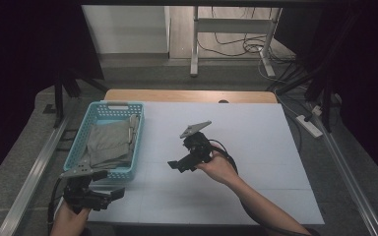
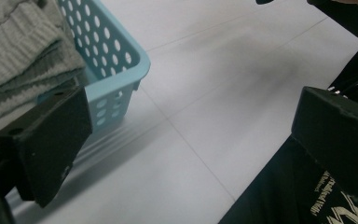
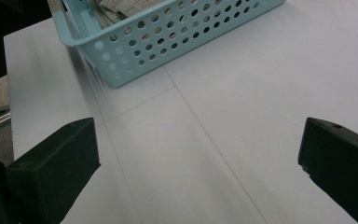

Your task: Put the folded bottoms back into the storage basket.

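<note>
A light blue perforated basket (image 1: pixel 119 104) stands at the left of the white table (image 1: pixel 256 137) and holds a folded grey cloth (image 1: pixel 109 140). My left gripper (image 1: pixel 112 194) hovers at the table's front left corner, just in front of the basket, open and empty. In the left gripper view its jaws (image 2: pixel 191 135) stand wide apart beside the basket's corner (image 2: pixel 114 51), with the cloth (image 2: pixel 18 51) at the upper left. My right gripper (image 1: pixel 176 165) is held over the table's middle, pointing left toward the basket, open. Its jaws (image 3: pixel 198 158) frame bare table, with the basket (image 3: pixel 168 42) ahead.
A wooden strip (image 1: pixel 192 96) runs along the table's far edge. Metal rails (image 1: pixel 34 169) flank the table on both sides. A power strip (image 1: pixel 310 125) lies on the floor at right. Desk legs and cables (image 1: pixel 241 46) stand beyond. The person's dark shirt (image 2: pixel 298 196) borders the near edge.
</note>
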`<state>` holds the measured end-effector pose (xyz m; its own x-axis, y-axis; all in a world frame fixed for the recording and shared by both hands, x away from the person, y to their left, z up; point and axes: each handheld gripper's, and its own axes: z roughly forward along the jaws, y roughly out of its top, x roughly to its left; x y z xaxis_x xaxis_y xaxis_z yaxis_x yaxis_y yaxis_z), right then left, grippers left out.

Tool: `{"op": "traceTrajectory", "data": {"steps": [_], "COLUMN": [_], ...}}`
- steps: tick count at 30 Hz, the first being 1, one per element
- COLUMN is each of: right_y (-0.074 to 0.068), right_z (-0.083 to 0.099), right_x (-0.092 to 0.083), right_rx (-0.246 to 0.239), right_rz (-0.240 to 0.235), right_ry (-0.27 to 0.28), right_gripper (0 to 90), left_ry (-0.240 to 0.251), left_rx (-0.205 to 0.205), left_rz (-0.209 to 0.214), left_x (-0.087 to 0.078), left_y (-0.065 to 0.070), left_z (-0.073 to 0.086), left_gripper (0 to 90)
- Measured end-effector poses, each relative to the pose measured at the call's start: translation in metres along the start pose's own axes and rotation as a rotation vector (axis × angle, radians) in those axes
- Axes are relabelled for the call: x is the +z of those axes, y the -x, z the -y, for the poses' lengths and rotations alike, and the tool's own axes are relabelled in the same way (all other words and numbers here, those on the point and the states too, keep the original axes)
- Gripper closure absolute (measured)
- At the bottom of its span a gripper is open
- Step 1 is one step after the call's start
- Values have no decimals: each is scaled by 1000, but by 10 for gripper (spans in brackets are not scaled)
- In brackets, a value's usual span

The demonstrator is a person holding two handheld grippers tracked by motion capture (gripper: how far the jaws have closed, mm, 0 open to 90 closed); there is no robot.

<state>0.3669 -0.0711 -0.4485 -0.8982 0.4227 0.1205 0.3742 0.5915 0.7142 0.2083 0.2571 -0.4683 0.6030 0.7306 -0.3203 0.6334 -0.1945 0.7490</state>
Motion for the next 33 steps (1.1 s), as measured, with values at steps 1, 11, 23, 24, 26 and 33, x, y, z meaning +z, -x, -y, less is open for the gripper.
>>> {"op": "traceTrajectory", "data": {"steps": [1, 11, 23, 24, 26, 33], "right_y": [-1, -5, -8, -8, -8, -7], "right_z": [1, 7, 16, 17, 19, 25], "right_x": [-1, -4, -19, -21, -23, -33], "right_rx": [-1, -15, -25, -23, -22, -18], "right_rz": [0, 9, 25, 27, 31, 44], "right_ry": [-6, -12, 17, 15, 20, 27], "right_gripper": [0, 0, 0, 0, 0, 0], "left_ry": [0, 13, 30, 31, 26, 21], "left_rx": [-2, -23, 10, 15, 22, 34], "left_rz": [0, -17, 8, 9, 13, -3], "left_x": [-1, -13, -14, -14, -13, -13], "left_y": [0, -4, -3, -2, -2, 0], "left_z": [2, 18, 19, 20, 19, 19], "left_gripper": [0, 0, 0, 0, 0, 0]}}
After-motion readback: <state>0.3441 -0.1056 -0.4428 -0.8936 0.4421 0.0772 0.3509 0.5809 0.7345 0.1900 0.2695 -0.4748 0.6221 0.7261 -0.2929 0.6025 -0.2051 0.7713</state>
